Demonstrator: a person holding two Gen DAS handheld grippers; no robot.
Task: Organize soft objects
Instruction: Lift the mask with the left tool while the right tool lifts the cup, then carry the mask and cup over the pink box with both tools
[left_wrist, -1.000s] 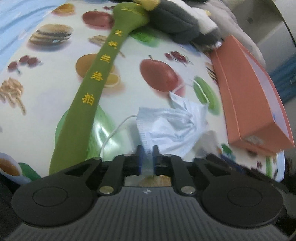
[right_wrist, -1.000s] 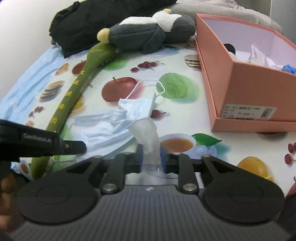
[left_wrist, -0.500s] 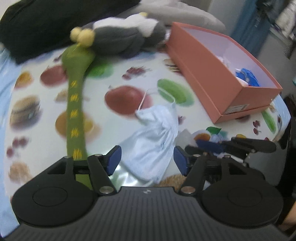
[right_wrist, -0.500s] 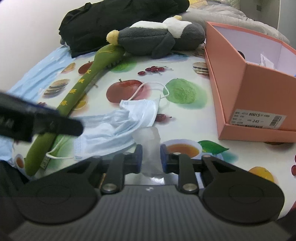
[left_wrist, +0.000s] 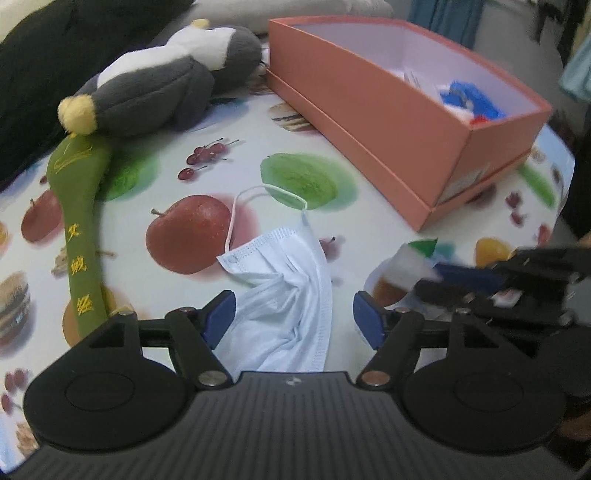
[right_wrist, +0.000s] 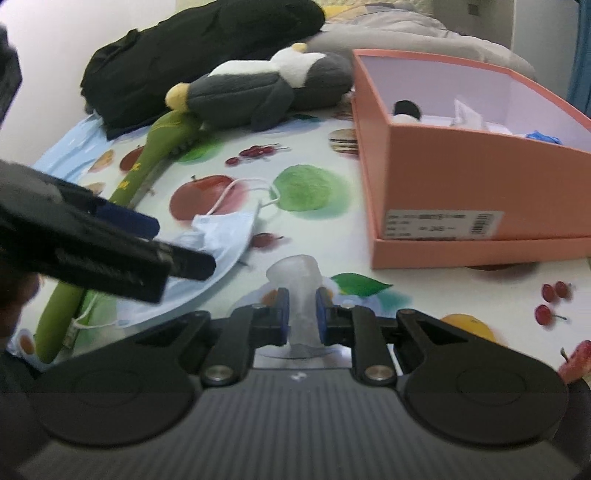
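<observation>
The right tool (right_wrist: 301, 314), clenched on a translucent soft piece (right_wrist: 298, 280) above the desk (right_wrist: 461, 295), looks set to carry it right into the orange box (right_wrist: 461, 177), while the released left tool (left_wrist: 291, 319) hovers over the face mask (left_wrist: 291, 295).

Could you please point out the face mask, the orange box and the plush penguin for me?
face mask (left_wrist: 291, 291): left wrist view, pleated middle.
orange box (right_wrist: 461, 184): right wrist view, near side wall.
plush penguin (left_wrist: 155, 92): left wrist view, grey body.
</observation>
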